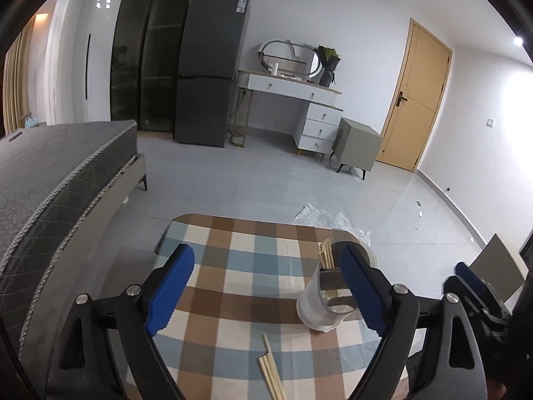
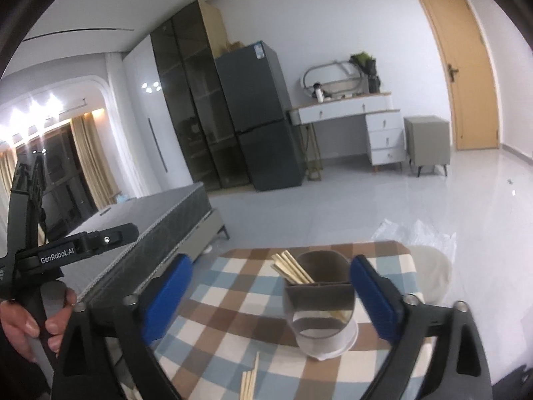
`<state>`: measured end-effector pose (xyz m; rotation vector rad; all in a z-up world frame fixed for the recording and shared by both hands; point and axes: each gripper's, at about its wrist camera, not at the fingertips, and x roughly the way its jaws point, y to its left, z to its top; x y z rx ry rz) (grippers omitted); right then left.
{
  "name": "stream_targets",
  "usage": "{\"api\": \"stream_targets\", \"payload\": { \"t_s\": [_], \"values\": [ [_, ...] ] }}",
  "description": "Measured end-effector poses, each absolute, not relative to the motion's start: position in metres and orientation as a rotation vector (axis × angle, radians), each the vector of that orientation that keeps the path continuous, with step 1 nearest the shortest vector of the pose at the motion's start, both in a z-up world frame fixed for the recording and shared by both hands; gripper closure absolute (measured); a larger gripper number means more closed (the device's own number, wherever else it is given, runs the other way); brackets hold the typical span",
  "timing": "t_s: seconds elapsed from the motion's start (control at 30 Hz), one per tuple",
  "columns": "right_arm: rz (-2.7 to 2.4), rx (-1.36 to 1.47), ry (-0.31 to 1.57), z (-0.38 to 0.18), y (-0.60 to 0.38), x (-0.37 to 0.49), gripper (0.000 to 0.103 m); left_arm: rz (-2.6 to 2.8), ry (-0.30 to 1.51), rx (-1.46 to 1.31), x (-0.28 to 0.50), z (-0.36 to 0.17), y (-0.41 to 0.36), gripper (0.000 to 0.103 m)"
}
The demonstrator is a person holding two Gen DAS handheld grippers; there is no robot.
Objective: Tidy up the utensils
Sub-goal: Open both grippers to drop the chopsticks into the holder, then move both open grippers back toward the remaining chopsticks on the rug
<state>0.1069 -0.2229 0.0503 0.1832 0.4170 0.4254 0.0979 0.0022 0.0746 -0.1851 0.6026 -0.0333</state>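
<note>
A grey-and-white cylindrical utensil holder (image 1: 316, 313) (image 2: 319, 310) stands on the checked tablecloth (image 1: 233, 266) (image 2: 233, 316). Several wooden chopsticks (image 1: 325, 254) (image 2: 293, 266) stick out of its far left compartment. More loose chopsticks (image 1: 271, 373) (image 2: 250, 380) lie flat on the cloth nearer to me. My left gripper (image 1: 266, 253) is open with nothing between its blue pads; its right finger overlaps the holder in the left wrist view. My right gripper (image 2: 270, 261) is open wide and holds nothing; the holder sits just left of its right finger.
A grey mattress (image 1: 50, 180) (image 2: 150, 220) runs along the table's left side. A white stool (image 2: 433, 273) stands at the far right corner, with crumpled plastic (image 1: 329, 220) on the floor behind. A hand (image 2: 20, 326) holds the left gripper's black body at left.
</note>
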Motion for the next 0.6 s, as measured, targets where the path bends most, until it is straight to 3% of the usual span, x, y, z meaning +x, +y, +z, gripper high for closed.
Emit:
{"api": "stream_targets", "payload": {
  "t_s": [0.3, 0.6],
  "values": [
    [0.453, 0.167, 0.387, 0.04, -0.203, 0.067, 0.0, 0.02, 0.579, -0.147, 0.072, 0.058, 0.008, 0.008],
    [0.424, 0.138, 0.365, 0.011, -0.19, 0.041, 0.0, 0.063, 0.566, -0.099, 0.054, 0.029, 0.008, 0.008]
  ]
}}
